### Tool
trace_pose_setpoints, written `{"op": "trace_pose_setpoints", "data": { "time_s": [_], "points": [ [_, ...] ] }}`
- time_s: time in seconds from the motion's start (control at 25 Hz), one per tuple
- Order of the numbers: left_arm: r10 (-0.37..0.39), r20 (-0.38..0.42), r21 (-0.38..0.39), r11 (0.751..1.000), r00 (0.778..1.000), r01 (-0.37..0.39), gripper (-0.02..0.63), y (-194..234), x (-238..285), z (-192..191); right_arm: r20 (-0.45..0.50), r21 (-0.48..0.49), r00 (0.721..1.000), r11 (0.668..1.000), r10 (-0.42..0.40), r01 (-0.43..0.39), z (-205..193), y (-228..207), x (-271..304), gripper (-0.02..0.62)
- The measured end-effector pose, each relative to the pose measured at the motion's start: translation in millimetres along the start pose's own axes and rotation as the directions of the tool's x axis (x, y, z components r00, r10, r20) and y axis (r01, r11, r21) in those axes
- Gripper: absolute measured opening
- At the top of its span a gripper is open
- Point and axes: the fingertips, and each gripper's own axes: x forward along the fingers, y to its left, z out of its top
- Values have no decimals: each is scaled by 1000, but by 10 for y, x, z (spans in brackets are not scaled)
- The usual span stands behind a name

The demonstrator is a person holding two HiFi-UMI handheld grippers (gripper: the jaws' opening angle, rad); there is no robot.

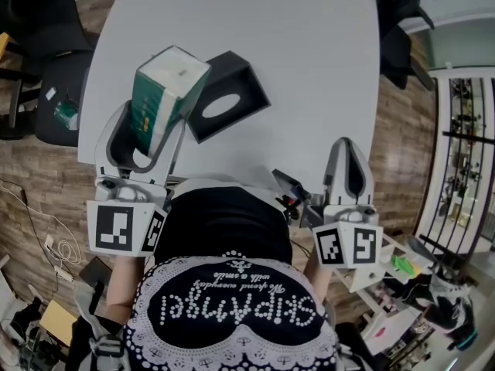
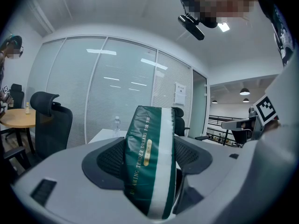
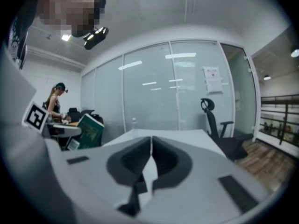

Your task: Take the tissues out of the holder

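Note:
My left gripper (image 1: pixel 155 122) is shut on a green and white tissue pack (image 1: pixel 162 95) and holds it up in the air, left of the holder. In the left gripper view the tissue pack (image 2: pixel 152 160) stands between the two dark pads, squeezed at its middle. The black tissue holder (image 1: pixel 227 95) lies on the white table (image 1: pixel 294 45) with its oval slot facing up. At the table's near edge, my right gripper (image 1: pixel 346 168) is shut with nothing in it; its jaws meet in the right gripper view (image 3: pixel 150 158), where the tissue pack (image 3: pixel 90 130) shows at the far left.
Black office chairs (image 1: pixel 46 60) stand left of the table and another dark chair (image 1: pixel 398 29) at its far right. A small water bottle (image 2: pixel 116 126) stands on the table's far end. Glass walls close off the room. A person (image 3: pixel 55 101) sits at a desk in the background.

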Motion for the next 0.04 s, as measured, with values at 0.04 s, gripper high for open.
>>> {"op": "trace_pose_setpoints", "data": {
  "time_s": [0.04],
  "points": [
    [-1,0,0,1000,1000,1,350,4,4,-3,0,0,1000,1000,0,0,-2,3,6,35]
  ]
}}
